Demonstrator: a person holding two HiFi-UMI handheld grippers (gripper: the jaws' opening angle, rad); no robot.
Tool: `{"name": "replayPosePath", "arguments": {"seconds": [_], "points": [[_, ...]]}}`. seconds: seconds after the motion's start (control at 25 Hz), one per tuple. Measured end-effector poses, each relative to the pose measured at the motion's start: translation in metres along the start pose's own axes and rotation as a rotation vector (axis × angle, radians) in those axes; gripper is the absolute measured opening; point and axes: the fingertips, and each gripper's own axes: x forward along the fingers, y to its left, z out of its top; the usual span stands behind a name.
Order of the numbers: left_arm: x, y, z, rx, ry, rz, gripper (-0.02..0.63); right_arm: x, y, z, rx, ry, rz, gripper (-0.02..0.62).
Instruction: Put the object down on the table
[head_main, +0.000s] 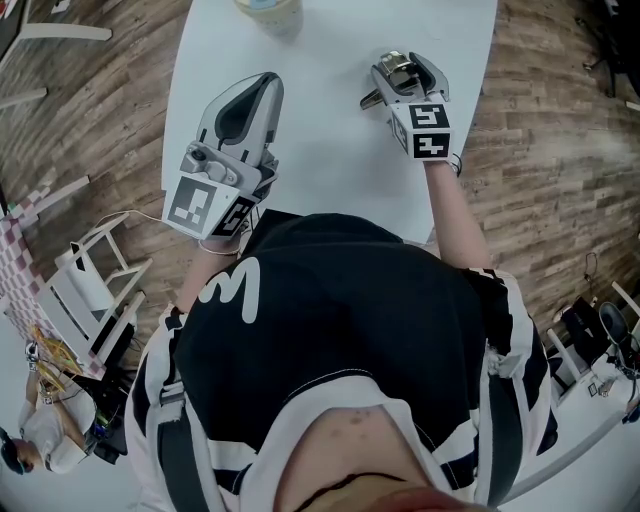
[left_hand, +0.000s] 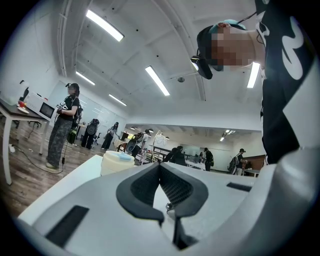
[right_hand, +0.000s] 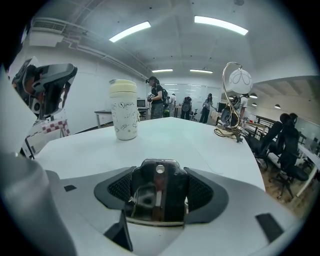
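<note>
My right gripper (head_main: 404, 72) is shut on a small shiny metal object (right_hand: 158, 192) with a round hole near its top. Both black pads press its sides. It is held low over the white table (head_main: 330, 150), right of the middle; whether it touches the top I cannot tell. In the head view the metal object (head_main: 399, 66) glints between the jaws. My left gripper (head_main: 262, 84) is over the table's left part, tilted upward so its own view takes in the ceiling. Its jaws (left_hand: 160, 167) are shut, tips together, with nothing between them.
A cream lidded tumbler (right_hand: 124, 109) stands upright at the far side of the table; it also shows as the tumbler (head_main: 268, 8) in the head view. A lamp with a curved gold stem (right_hand: 234, 97) stands far right. Several people stand in the room beyond. The table's edge (head_main: 470, 150) runs close on the right.
</note>
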Motion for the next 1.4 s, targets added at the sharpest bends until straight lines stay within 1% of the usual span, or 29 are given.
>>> {"name": "replayPosePath", "arguments": {"seconds": [0.48, 0.68, 1.4], "points": [[0.001, 0.0, -0.003, -0.009, 0.001, -0.001, 0.005, 0.004, 0.0, -0.003, -0.015, 0.045, -0.007, 0.302], [-0.001, 0.001, -0.004, -0.024, -0.001, -0.004, 0.005, 0.006, 0.001, -0.006, -0.024, 0.066, -0.012, 0.302], [-0.005, 0.0, -0.002, -0.023, -0.011, -0.001, 0.005, 0.011, 0.001, -0.008, -0.034, 0.098, -0.016, 0.302]]}}
